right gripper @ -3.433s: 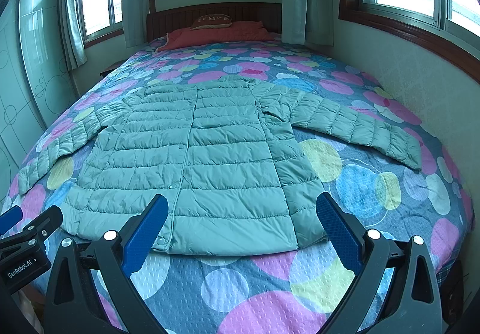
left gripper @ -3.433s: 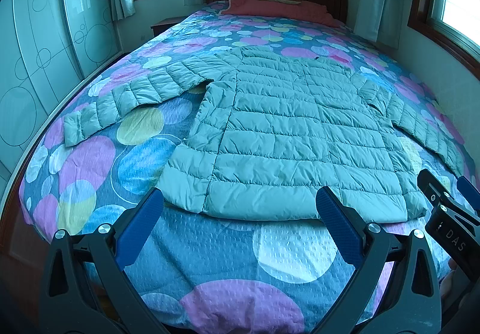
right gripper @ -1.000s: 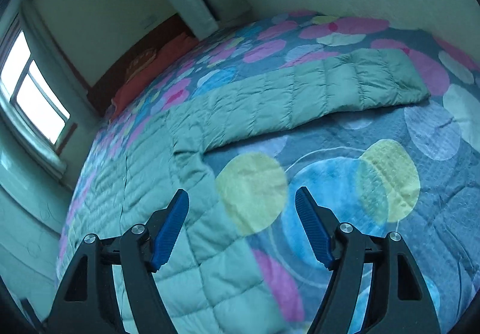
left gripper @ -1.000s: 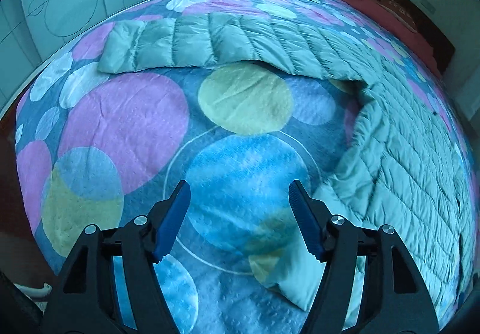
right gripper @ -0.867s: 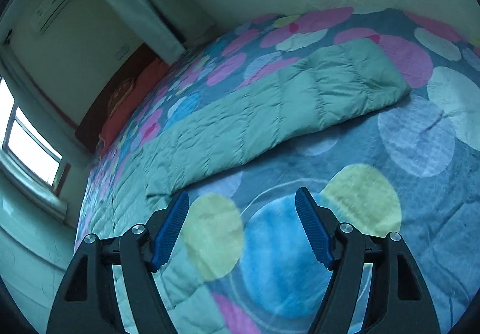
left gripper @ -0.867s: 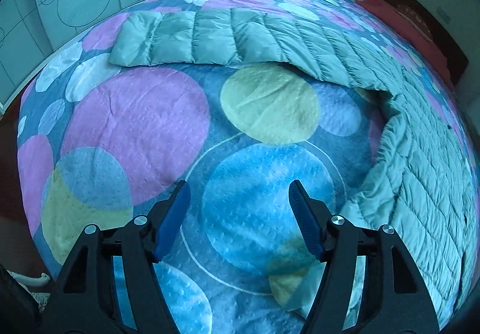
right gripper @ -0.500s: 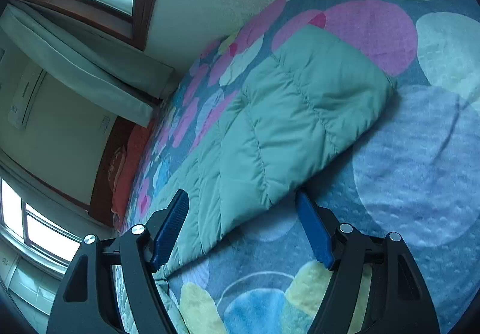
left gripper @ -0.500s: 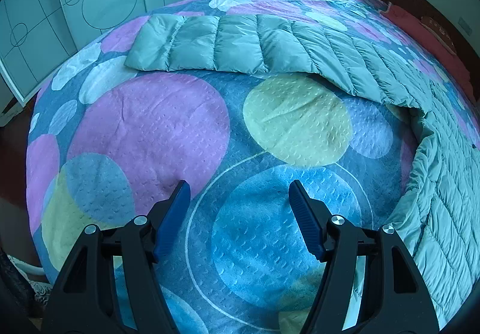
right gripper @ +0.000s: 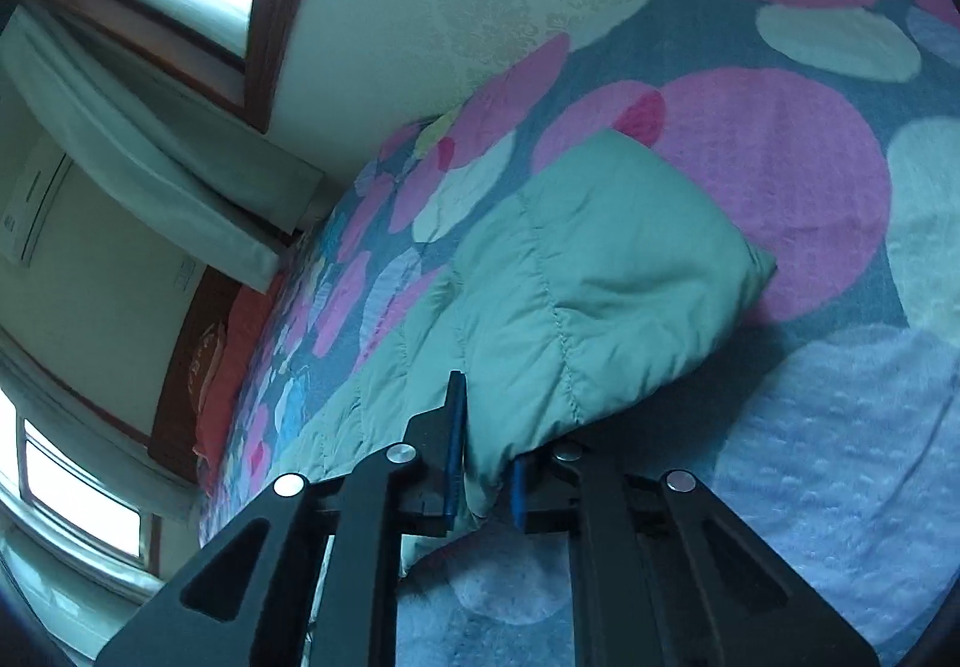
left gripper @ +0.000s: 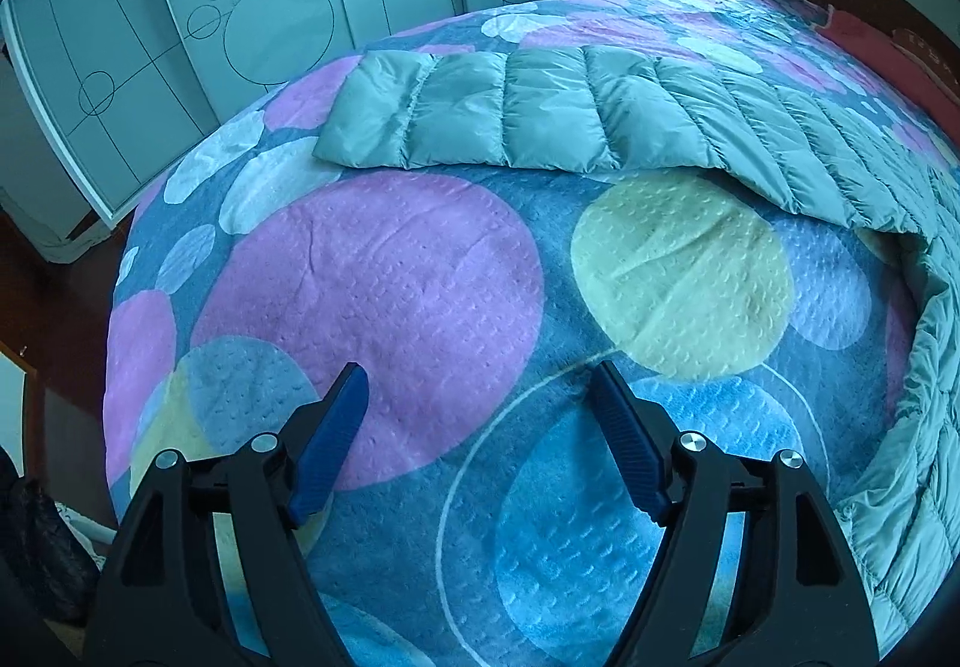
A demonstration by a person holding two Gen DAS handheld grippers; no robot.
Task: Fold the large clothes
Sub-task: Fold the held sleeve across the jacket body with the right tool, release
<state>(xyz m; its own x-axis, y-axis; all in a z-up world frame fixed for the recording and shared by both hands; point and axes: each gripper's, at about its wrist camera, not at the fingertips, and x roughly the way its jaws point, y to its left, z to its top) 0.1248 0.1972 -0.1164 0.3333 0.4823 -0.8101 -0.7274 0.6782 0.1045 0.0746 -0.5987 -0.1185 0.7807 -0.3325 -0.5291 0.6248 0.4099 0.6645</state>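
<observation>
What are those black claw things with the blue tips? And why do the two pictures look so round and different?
Those claws are two grabbing tools that a person holds, one in each hand. Each has a little camera looking along its two fingers, and the lens bends everything round like a fishbowl.

One picture comes from the left gripper. Its blue fingers are wide apart and hold nothing. It hovers over a bedspread with big coloured circles. Ahead lies one sleeve of a puffy green jacket, flat on the bed.

The other picture comes from the right gripper, tilted sideways, so the wall and window look crooked. Its fingers are pinched on the edge of the other sleeve, near the cuff.

The job is folding the jacket, so the sleeves probably get folded in first.
</observation>
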